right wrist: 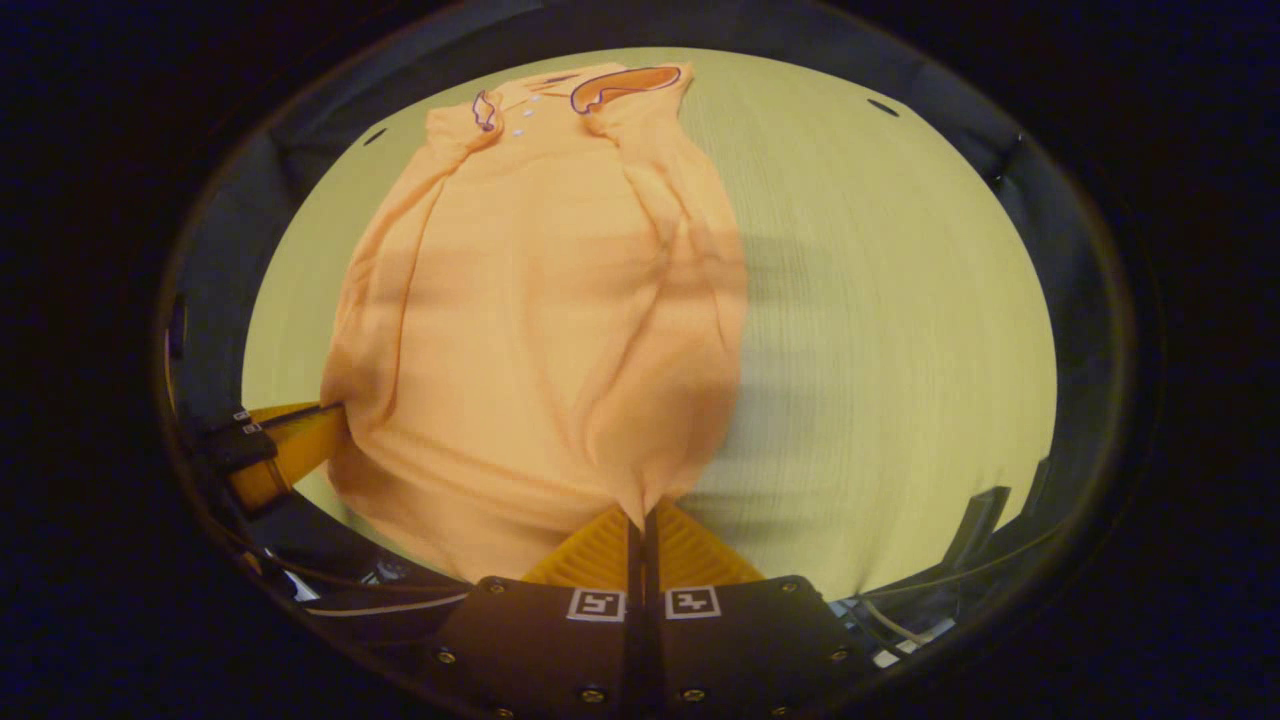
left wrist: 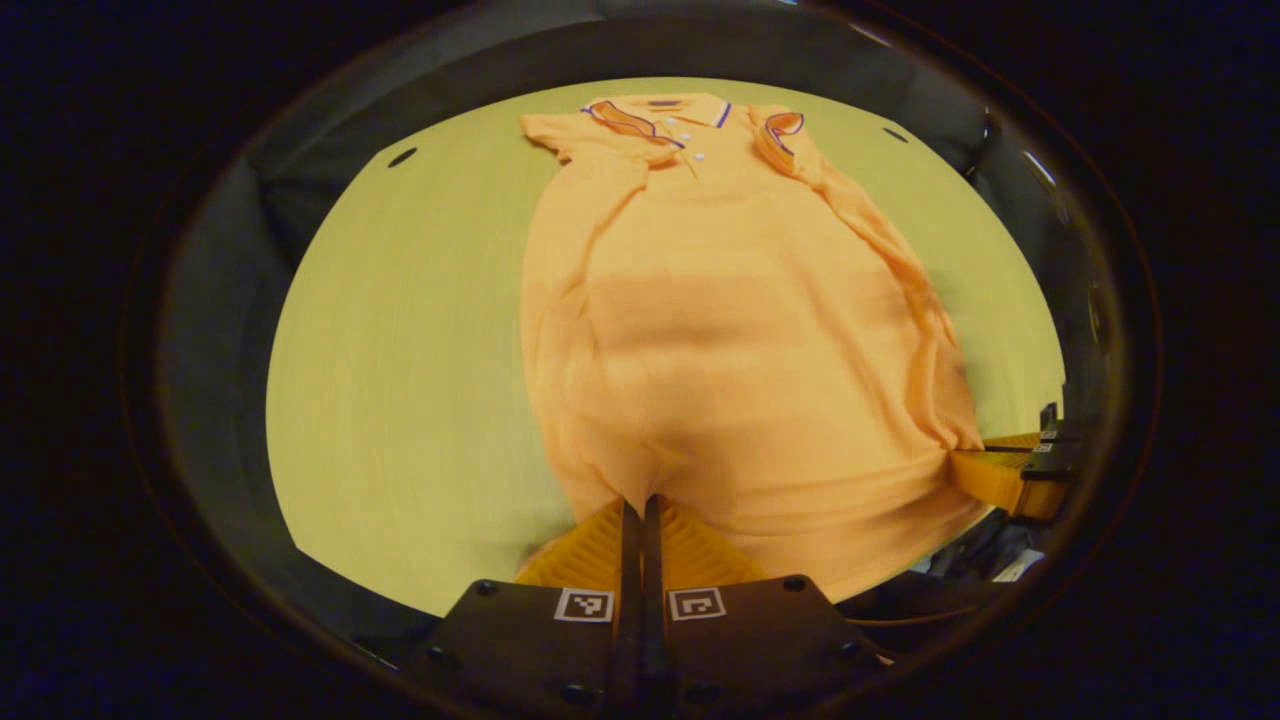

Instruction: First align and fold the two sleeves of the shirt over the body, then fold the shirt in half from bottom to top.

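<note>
An orange polo shirt (left wrist: 740, 310) lies lengthwise on the yellow-green table (left wrist: 400, 350), collar at the far end, both sleeves folded in over the body. My left gripper (left wrist: 640, 505) is shut on the shirt's bottom hem at its left corner, and the hem is lifted off the table. In the right gripper view the same shirt (right wrist: 540, 300) stretches away from me, and my right gripper (right wrist: 643, 515) is shut on the hem's right corner. Each view also catches the other gripper (left wrist: 1010, 470) (right wrist: 285, 445) pinching the opposite hem corner.
The table (right wrist: 880, 330) has wide bare areas on both sides of the shirt. Small dark marks (left wrist: 402, 157) sit near its far corners. Dark booth walls ring the table, and cables (right wrist: 380, 600) hang near its front edge.
</note>
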The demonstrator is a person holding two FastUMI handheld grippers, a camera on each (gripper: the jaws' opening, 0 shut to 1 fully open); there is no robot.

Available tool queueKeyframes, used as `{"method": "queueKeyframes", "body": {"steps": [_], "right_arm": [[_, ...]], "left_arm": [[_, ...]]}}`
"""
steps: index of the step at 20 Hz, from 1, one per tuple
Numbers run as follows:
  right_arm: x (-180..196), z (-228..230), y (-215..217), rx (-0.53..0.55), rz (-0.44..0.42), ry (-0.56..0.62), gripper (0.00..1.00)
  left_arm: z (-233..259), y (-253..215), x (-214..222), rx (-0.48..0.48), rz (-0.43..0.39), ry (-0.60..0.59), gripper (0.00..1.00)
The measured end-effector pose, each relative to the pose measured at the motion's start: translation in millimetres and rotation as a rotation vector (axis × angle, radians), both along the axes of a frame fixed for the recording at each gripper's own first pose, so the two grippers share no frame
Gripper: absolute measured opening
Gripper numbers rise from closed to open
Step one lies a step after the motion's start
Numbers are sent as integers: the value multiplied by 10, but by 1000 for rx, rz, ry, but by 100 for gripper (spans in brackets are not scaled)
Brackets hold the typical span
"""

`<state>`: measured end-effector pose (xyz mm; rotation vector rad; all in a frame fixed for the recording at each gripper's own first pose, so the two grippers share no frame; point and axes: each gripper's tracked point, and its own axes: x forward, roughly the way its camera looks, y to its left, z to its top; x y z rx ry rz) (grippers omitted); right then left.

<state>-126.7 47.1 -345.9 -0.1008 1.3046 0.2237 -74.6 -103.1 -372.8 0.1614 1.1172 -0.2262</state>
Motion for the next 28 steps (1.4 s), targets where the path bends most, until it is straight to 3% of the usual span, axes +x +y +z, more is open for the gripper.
{"method": "queueKeyframes", "body": {"steps": [8, 15, 28], "right_arm": [[708, 557, 203, 85, -36, -143, 0], [1551, 1074, 376, 112, -21, -274, 0], [2702, 1696, 588, 140, -24, -431, 0]], "left_arm": [[465, 21, 684, -19, 27, -104, 6], [975, -26, 1418, -61, 67, -206, 6], [1735, -193, 2684, -79, 70, -367, 7]]}}
